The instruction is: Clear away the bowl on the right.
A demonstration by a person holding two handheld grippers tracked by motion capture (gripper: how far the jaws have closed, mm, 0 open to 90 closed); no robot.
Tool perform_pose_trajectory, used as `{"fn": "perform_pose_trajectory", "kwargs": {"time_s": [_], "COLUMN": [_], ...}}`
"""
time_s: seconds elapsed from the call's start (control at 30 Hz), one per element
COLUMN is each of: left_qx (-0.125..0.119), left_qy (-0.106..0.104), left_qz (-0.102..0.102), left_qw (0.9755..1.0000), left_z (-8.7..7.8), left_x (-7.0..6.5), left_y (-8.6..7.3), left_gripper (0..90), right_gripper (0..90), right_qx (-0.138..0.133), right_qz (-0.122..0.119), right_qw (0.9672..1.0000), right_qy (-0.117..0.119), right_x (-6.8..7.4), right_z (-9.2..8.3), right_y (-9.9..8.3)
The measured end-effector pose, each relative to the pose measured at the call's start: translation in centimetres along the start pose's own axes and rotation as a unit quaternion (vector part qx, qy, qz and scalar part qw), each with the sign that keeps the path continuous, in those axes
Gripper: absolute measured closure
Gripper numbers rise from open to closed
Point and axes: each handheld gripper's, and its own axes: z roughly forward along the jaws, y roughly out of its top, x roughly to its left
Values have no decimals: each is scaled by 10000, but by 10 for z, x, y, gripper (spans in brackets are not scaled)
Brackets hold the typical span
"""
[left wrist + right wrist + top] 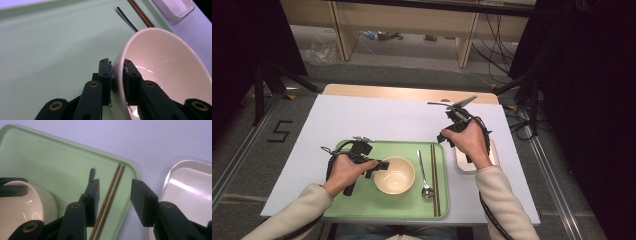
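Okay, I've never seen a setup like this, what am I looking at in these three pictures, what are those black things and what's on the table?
A person sits at a table, holding a hand-operated two-jaw gripper in each hand. The high view looks down from above. The other two come from cameras riding on the grippers, looking along their black jaws.

On the table lies a green tray carrying a cream bowl, a spoon and a pair of chopsticks. A white dish sits beside the tray, partly under the right hand.

The left gripper pinches the bowl's rim, one jaw inside and one outside. The right gripper is open above the chopsticks, holding nothing.
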Motion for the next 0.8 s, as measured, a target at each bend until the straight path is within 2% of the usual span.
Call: {"fn": "perform_pose_trajectory", "kwargs": {"time_s": [0.07, 0.1, 0.13, 0.17, 0.2, 0.3, 0.37, 0.4, 0.43, 0.47, 0.53, 0.6, 0.63, 0.7, 0.73, 0.77, 0.8], "left_qx": [-65, -74, -105, -149, -232, -494, -663, -772, -867, -971, -1147, -1318, -1387, -1449, -1528, -1528, -1567], "left_qy": [-21, -24, -80, -82, -34, 86, 206, 244, 277, 304, 326, 451, 471, 507, 530, 528, 586], "left_qz": [10, 23, 35, 61, 117, 432, 726, 825, 881, 945, 1019, 994, 1028, 1068, 980, 970, 936], "left_qw": [10000, 10000, 9999, 9998, 9997, 9978, 9949, 9933, 9919, 9903, 9876, 9852, 9838, 9824, 9820, 9821, 9814], "left_z": [0, -1, 0, -1, -2, -10, -18, -23, -28, -33, -42, -51, -55, -59, -62, -64, -66], "left_x": [0, 0, 1, 1, 1, 1, 1, 1, 1, 1, 3, 8, 11, 15, 17, 18, 20], "left_y": [0, 0, 0, 0, -1, -1, -2, -3, -4, -5, -10, -18, -21, -26, -29, -30, -31], "left_gripper": [745, 715, 691, 660, 630, 498, 444, 416, 371, 343, 309, 269, 258, 256, 256, 256, 256], "right_gripper": [583, 581, 581, 581, 579, 558, 544, 543, 541, 539, 533, 530, 529, 529, 529, 529, 529], "right_qx": [-39, -19, 35, -3, 34, 91, 132, 129, 206, 168, 209, 190, 236, 270, 247, 315, 319], "right_qz": [-116, -106, 60, -89, -30, 20, -12, -193, 103, 20, 87, 59, 230, 467, 376, 651, 680], "right_qw": [9999, 9999, 10000, 10000, 10000, 9998, 9996, 9994, 9993, 9993, 9991, 9987, 9984, 9973, 9976, 9959, 9956], "right_qy": [-8, -4, -41, -27, -73, -172, -230, -263, -278, -319, -350, -462, -458, -497, -524, -536, -561], "right_x": [-3, -5, -4, -9, -9, -17, -21, -27, -25, -30, -38, -49, -54, -60, -65, -68, -70], "right_z": [1, 1, 0, 1, 1, 2, 2, 2, 1, 0, 0, -2, -4, -6, -6, -7, -7], "right_y": [0, 0, 0, 0, 0, 0, -1, -1, -1, -1, -2, -2, -3, -4, -4, -5, -5]}}
